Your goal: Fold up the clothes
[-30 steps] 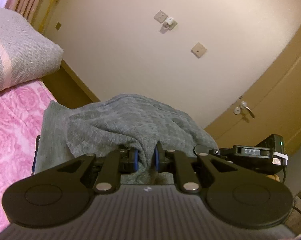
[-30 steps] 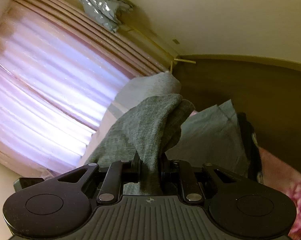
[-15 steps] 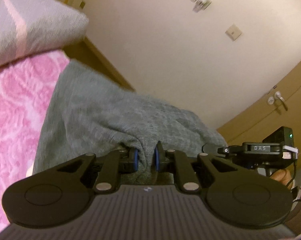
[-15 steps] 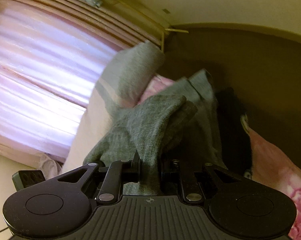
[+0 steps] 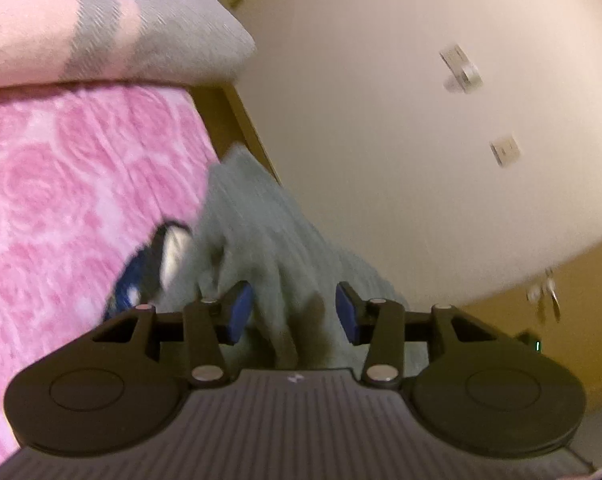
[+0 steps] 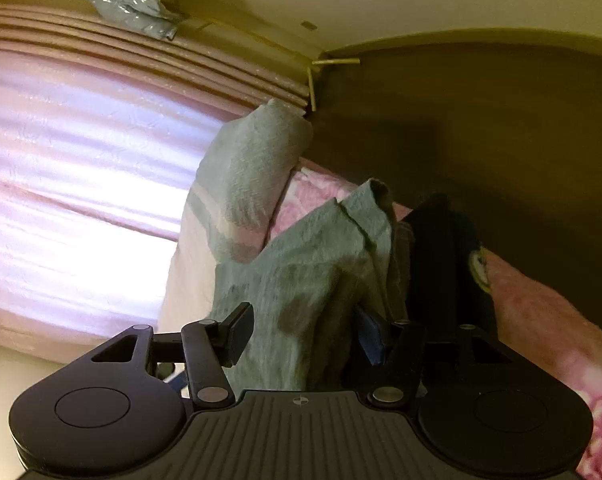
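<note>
A grey knit garment (image 5: 261, 232) lies bunched on the pink rose-patterned bedspread (image 5: 69, 184). My left gripper (image 5: 295, 312) has its jaws opening; a fold of the grey cloth rises between the blue pads (image 5: 239, 310), which stand apart from it. In the right wrist view the same grey garment (image 6: 309, 256) drapes down between the fingers of my right gripper (image 6: 305, 334), whose jaws are also opening and no longer pinch the cloth. A dark garment (image 6: 441, 256) lies just right of the grey one.
A grey and pink striped pillow (image 5: 113, 20) sits at the head of the bed, also seen as the pillow (image 6: 241, 184) in the right view. A dark blue item (image 5: 141, 276) pokes out beside the grey cloth. A pink curtain (image 6: 81, 184) and a brown headboard (image 6: 481, 128) stand behind.
Both grippers sank toward the bed with the grey garment, then their jaws spread apart and let the cloth go. The garment now rests lower on the bedspread.
</note>
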